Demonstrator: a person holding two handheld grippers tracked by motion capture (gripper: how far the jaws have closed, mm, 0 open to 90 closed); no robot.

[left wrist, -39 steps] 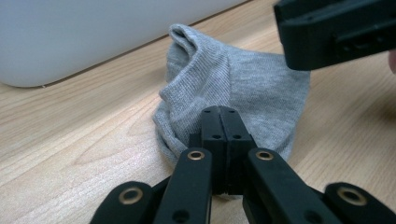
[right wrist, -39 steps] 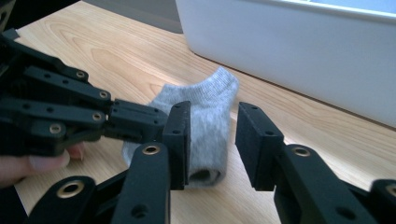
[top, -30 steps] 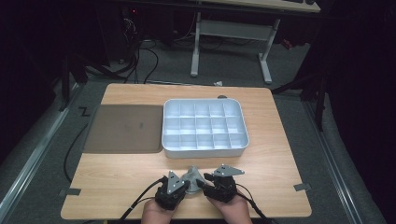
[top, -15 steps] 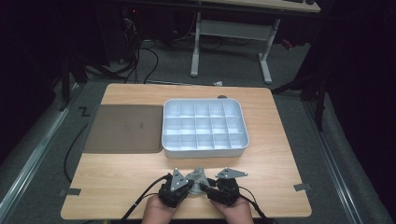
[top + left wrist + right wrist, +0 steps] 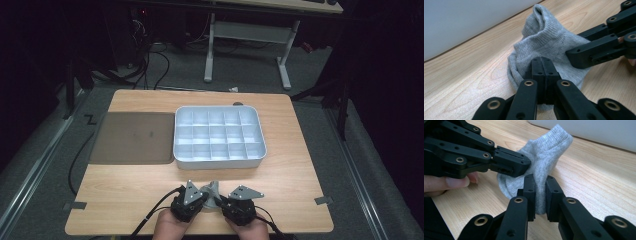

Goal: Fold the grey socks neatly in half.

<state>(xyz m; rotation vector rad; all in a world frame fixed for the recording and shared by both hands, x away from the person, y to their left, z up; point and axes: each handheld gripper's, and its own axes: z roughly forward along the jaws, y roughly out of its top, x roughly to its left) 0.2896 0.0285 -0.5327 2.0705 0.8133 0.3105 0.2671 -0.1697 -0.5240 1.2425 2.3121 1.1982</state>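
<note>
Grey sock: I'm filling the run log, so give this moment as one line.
left tool: shut on grey sock | right tool: jaws just closing on sock | tray: empty

The sock (image 5: pixel 549 42) is light grey in a fine ribbed knit, one shade all over. Both the left gripper (image 5: pixel 202 199) and the right gripper (image 5: pixel 225 204) are matt black with small brass-coloured rivets, and each carries a pale grey plate on top. The table (image 5: pixel 300 185) is light wood with a wavy grain. At 12 o'clock from the sock, the tray (image 5: pixel 219 134) is pale blue-white. At 9 o'clock from the tray, the mat (image 5: pixel 132 137) is dull brown-grey. The floor (image 5: pixel 45 160) is dark grey.
</note>
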